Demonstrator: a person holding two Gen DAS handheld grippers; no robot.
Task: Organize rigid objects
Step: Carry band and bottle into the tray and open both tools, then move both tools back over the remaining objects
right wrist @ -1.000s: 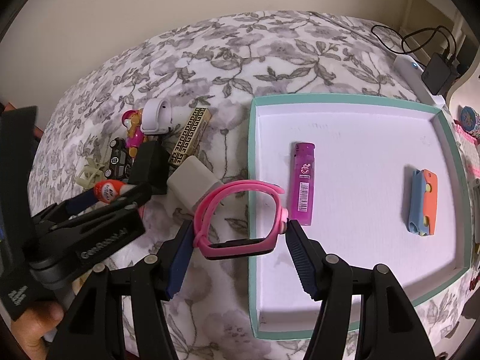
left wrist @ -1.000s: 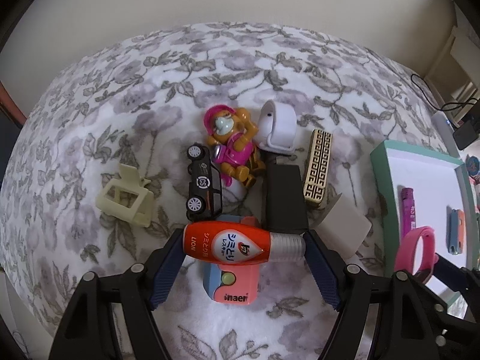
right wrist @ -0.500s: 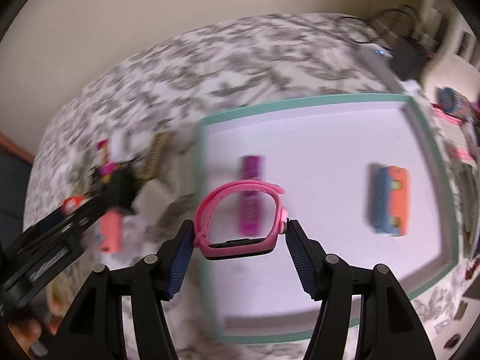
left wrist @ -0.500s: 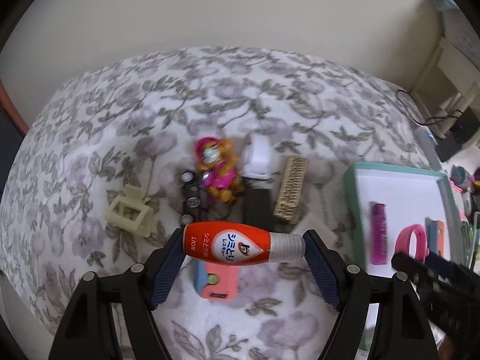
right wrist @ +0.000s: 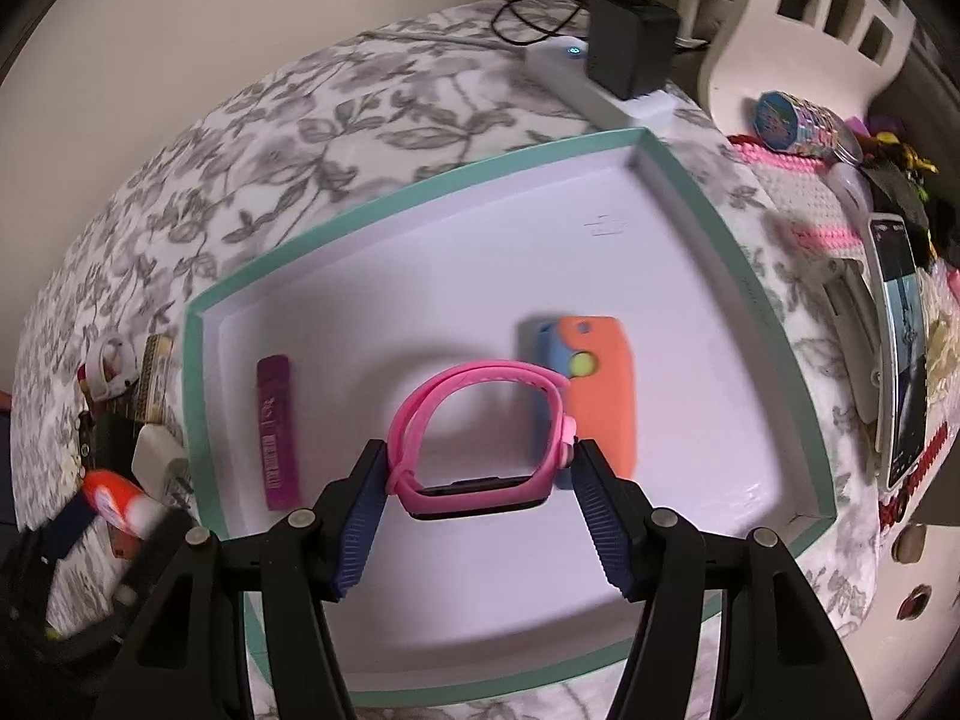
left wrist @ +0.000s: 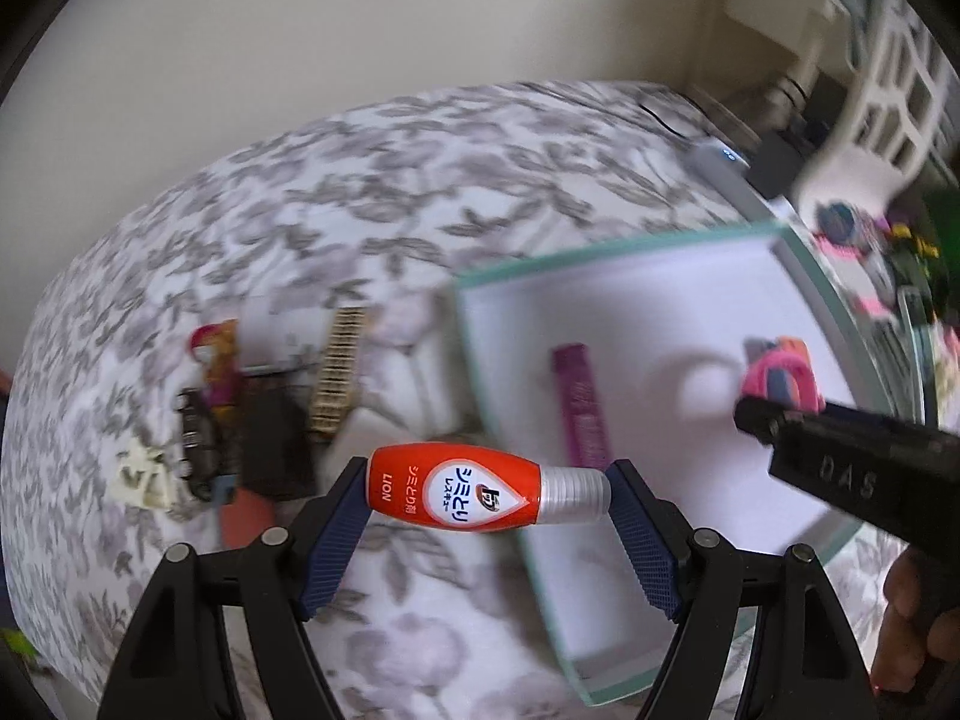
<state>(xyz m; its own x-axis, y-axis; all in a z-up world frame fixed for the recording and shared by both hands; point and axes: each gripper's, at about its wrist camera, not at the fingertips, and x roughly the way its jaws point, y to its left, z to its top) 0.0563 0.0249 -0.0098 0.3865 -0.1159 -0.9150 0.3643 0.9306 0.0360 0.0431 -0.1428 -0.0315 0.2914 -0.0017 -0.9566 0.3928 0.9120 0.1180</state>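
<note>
Here, your left gripper (left wrist: 487, 495) clamps an orange bottle (left wrist: 454, 493) at lower centre of the left view — your right gripper (right wrist: 480, 474) clamps a pink watch (right wrist: 480, 432) mid-frame, over the teal-rimmed tray (right wrist: 420, 186).

My left fingers hold an orange bottle (left wrist: 456, 492) printed "LION"; the black gripper body (left wrist: 852, 480) beside seems embossed "DAS".

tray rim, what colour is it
Teal-green tray rim, white inside; clearest in the right wrist view.
</note>
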